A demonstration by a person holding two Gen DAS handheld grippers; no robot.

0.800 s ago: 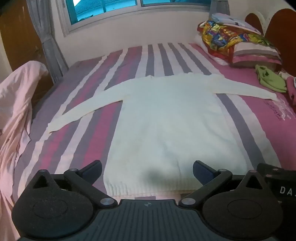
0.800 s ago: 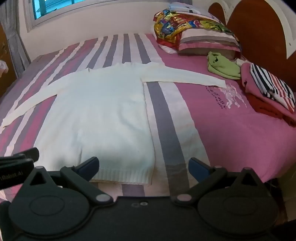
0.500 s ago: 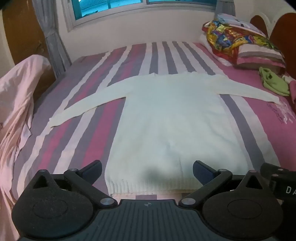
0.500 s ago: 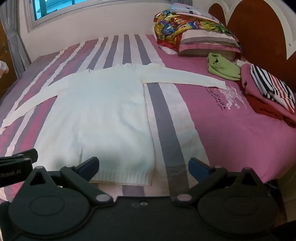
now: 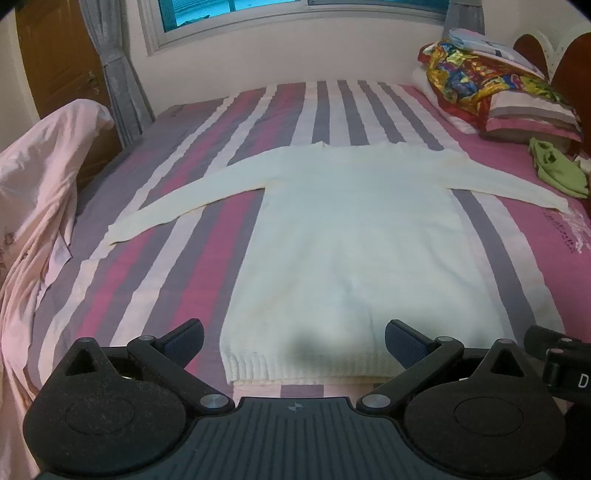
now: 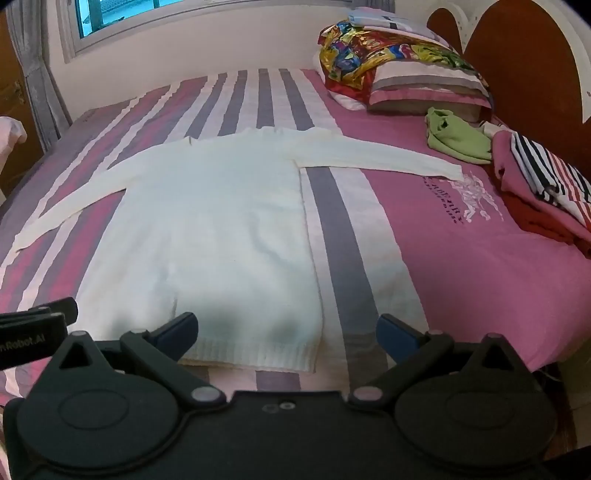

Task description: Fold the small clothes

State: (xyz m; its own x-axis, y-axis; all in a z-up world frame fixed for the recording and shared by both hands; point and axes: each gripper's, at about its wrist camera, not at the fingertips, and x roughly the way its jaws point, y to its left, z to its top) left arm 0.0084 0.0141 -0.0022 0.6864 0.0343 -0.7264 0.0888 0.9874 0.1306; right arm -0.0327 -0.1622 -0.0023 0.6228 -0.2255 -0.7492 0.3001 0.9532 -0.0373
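Lying flat on the striped bedspread (image 5: 325, 110), the white sweater (image 5: 354, 243) has both sleeves spread sideways. Above its ribbed hem the left gripper (image 5: 293, 338) and right gripper (image 6: 286, 330) hang with jaws wide apart, empty. A green garment (image 6: 458, 136) sits near the pillows (image 6: 424, 85).

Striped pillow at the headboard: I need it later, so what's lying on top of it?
A colourful cloth drapes over the pillow, with a pale folded item above. Whatever lies under the cloth is covered.
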